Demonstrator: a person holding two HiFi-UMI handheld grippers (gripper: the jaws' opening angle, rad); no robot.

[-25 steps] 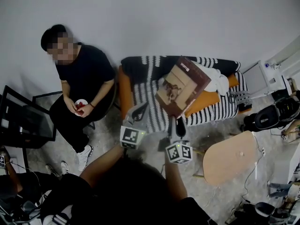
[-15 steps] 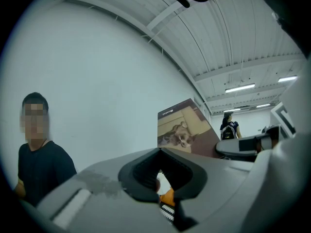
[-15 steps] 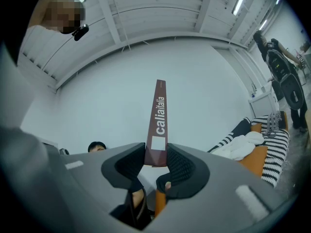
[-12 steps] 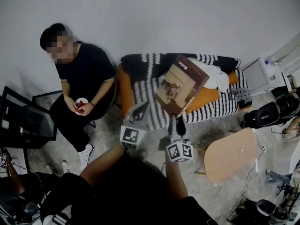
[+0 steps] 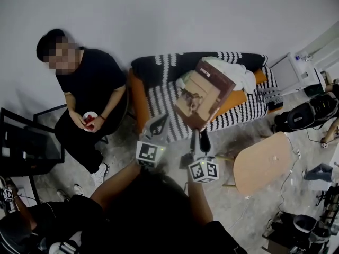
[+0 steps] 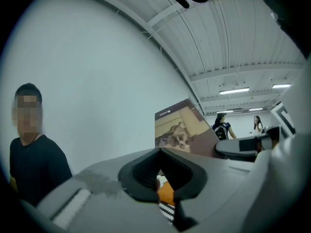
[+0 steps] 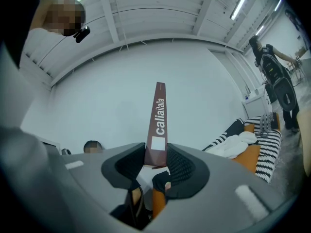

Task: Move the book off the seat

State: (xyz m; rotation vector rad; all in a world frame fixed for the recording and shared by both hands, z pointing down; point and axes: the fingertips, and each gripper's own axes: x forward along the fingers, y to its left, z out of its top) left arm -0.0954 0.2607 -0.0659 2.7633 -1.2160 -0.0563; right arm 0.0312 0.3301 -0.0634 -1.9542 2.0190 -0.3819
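Book [image 5: 204, 91] up in the air over the seat [image 5: 139, 102], tilted, with the brown cover and its picture facing up. Held at its near bottom corner by the right gripper [image 5: 199, 134]. Jaws partly open there, pressed tight on the thin brown edge with the white letters, one pad on each side. Left gripper [image 5: 160, 121] just to the left of it, close to the book but not touching. Jaws closed tip to tip there, with nothing in them. Orange seat against the far wall, covered with a black and white striped blanket [image 5: 164, 97]. White cloth [image 5: 235, 75] lying on the right part of the seat, behind the book. Person in black [image 5: 90, 89] sitting to the left of the seat, holding something small and red. Round wooden table [image 5: 262, 171] on the floor, near and to the right.
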